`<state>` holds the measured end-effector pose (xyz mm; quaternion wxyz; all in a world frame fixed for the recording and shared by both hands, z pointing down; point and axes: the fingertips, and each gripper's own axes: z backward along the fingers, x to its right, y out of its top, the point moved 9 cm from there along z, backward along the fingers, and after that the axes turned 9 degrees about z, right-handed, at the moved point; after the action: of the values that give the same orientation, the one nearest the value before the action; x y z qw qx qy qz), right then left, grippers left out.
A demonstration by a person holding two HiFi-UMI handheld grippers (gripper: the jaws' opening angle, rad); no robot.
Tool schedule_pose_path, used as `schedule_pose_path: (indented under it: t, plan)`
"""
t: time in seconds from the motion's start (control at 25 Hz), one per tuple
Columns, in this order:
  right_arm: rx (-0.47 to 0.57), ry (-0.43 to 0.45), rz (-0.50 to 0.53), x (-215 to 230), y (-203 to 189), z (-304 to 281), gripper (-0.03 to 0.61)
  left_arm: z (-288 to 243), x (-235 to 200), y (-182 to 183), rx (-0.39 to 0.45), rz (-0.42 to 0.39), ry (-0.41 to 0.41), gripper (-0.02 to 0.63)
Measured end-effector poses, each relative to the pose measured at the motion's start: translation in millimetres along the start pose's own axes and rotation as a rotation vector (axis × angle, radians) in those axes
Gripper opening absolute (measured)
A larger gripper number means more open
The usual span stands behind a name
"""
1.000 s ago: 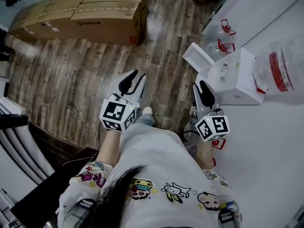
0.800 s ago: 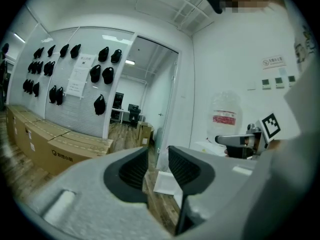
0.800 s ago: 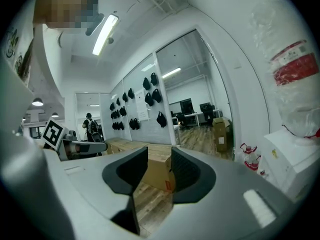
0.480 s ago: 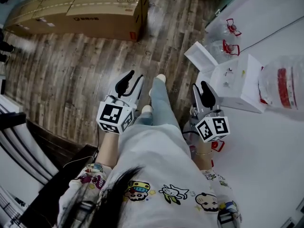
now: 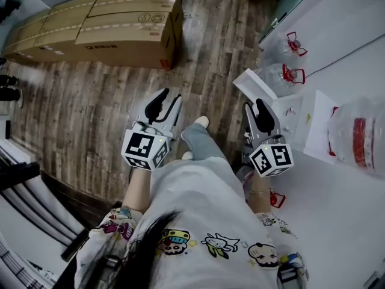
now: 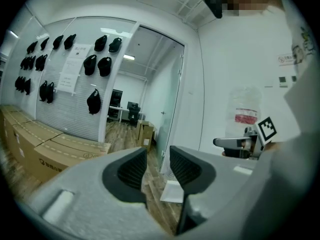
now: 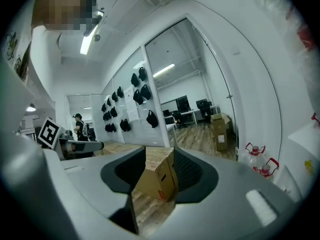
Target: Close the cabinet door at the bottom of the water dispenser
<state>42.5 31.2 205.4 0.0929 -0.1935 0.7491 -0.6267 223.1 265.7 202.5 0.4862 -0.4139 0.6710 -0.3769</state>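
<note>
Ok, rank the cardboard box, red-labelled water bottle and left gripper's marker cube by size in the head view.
1. cardboard box
2. red-labelled water bottle, partly cropped
3. marker cube, despite being nearest

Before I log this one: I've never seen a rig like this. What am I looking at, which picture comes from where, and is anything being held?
There is no robot here. A person holds a hand tool with two fingers in each hand. The top-down picture comes from a camera on their head and shows the left gripper and the right gripper above a wooden floor. The other two pictures come from cameras riding on each gripper, looking along its fingers. Both pairs of fingers have just been opening and stand apart, holding nothing. The cardboard boxes seen between the right pair lie far behind them. Also on the floor, at the right, are small water bottles with red handles, a big jug, and a white unit with an open flap, probably the dispenser's cabinet door.
</note>
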Motion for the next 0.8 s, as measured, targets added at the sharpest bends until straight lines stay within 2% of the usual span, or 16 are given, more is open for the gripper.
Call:
schedule_pose_path:
  t: [0.52,0.8]
  plan:
    - [0.035,-0.139,-0.069,101,36,-63,0.187,-162,-8,78,-0.039,-0.067,-0.156,0.150]
    - [0.057,-0.269,-0.099,122,38,-53,0.187,-222,10,91,-0.085,-0.106,-0.309,0.150]
